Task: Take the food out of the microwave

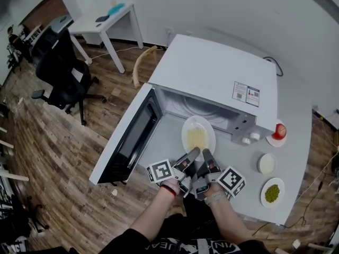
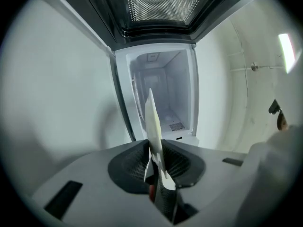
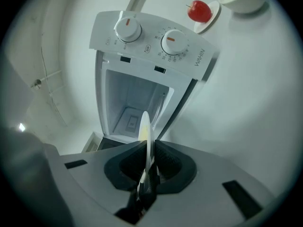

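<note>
Off to the left a black chair [image 1: 63, 70] stands on the wood floor [image 1: 58, 142] beside a white desk [image 1: 108, 20]. The microwave [image 1: 217, 73] sits on the grey bench [image 1: 294, 115], its door [image 1: 127, 139] swung wide open to the left. The left claw [image 1: 194, 152] pinches the near rim of the plate [image 1: 198, 125], and in the left gripper view that rim shows edge-on, caught between the pads. The plate carries yellow food [image 1: 196, 137] and is held about level just in front of the microwave's open mouth, outside the cavity. The right claw [image 1: 205, 153] is clamped on the same near rim, just beside the left one. Above it, the right gripper view shows the panel's two knobs [image 3: 128, 30]. Further right on the bench are a red fruit [image 1: 279, 130] on a small dish [image 1: 272, 140], a white bowl [image 1: 266, 164], and nearest the corner a saucer of green food [image 1: 272, 193].
</note>
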### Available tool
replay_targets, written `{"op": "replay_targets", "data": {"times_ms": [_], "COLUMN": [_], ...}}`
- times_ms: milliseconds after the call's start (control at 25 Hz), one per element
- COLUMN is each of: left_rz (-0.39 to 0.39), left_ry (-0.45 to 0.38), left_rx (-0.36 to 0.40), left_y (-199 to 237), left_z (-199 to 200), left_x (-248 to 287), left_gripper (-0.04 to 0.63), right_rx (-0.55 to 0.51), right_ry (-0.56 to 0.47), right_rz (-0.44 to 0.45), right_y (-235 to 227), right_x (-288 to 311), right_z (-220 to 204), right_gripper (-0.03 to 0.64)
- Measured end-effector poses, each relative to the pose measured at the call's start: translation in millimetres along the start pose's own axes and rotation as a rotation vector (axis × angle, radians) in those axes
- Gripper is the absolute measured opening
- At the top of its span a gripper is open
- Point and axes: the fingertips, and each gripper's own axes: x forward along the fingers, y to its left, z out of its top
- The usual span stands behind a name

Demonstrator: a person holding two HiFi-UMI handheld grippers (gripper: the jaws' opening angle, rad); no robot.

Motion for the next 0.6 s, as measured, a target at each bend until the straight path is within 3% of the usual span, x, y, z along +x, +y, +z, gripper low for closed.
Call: {"op": "replay_targets", "data": {"times_ms": [240,400,600], "left_rz": [0.005,-0.061,-0.035], "left_ry": [0.014,0.002,0.037], "left_rx": [0.010,-0.078,-0.042], "left_y": [-4,-20,-17], "left_z": [-12,-22,-32], "left_x": [-11,-13,-25], "left_gripper": [0.074,0.074,0.074], "right_rx": [0.006,0.006,0.009], "right_ry": [-0.013,-0.020,-0.020], "right_rz": [0.000,-0.001,-0.013], "right_y": [0,2,1], "right_x": [-16,-27,-39], "right_z": [-7,-12,-21], "right_gripper": [0.052,0.052,0.052]}}
